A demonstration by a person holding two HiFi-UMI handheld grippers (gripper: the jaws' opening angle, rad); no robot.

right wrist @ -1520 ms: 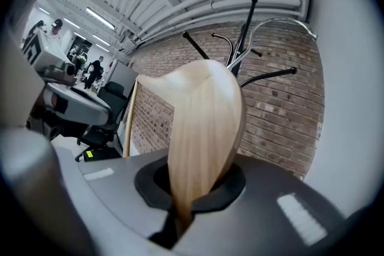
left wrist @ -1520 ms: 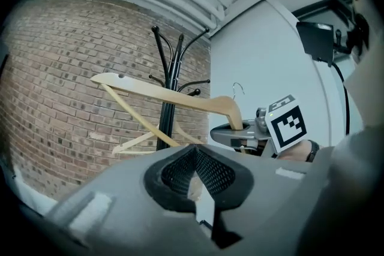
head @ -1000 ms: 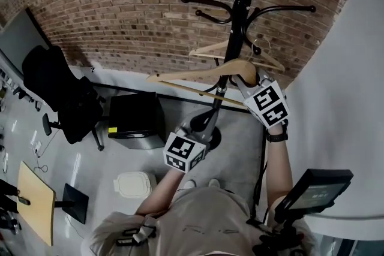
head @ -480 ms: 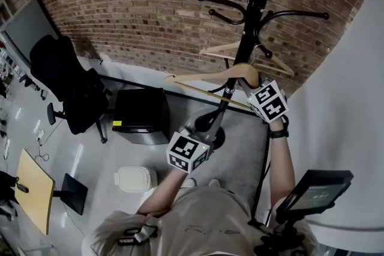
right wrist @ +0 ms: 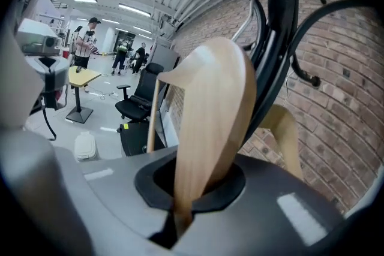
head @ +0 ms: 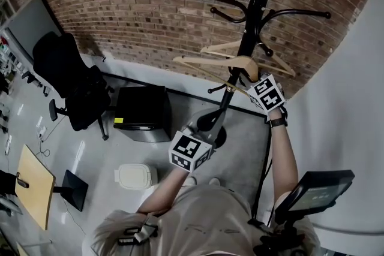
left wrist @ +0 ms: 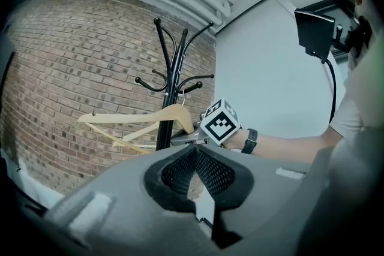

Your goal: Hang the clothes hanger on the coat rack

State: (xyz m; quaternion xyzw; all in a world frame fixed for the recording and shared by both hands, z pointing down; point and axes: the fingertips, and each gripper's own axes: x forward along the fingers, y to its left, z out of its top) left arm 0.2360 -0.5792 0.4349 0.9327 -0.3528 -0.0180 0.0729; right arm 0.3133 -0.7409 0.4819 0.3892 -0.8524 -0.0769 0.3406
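Conceivably the clothes hanger (head: 210, 62) pinched in the right tongs (head: 249, 77) could snag the other hanger (head: 219, 48) on the coat rack (head: 255, 12), unseating it; the left tongs (head: 206, 121) are pressed together, empty.

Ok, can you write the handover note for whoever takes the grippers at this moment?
Right gripper: shut on the wooden hanger near its middle, holding it up beside the coat rack.
Left gripper: shut, empty, low in front of the rack.
A second hanger already hangs there.
Done: hanger brought to the rack.
Left: I can't confirm its hook is on the rack; seat it, then open the fingers.
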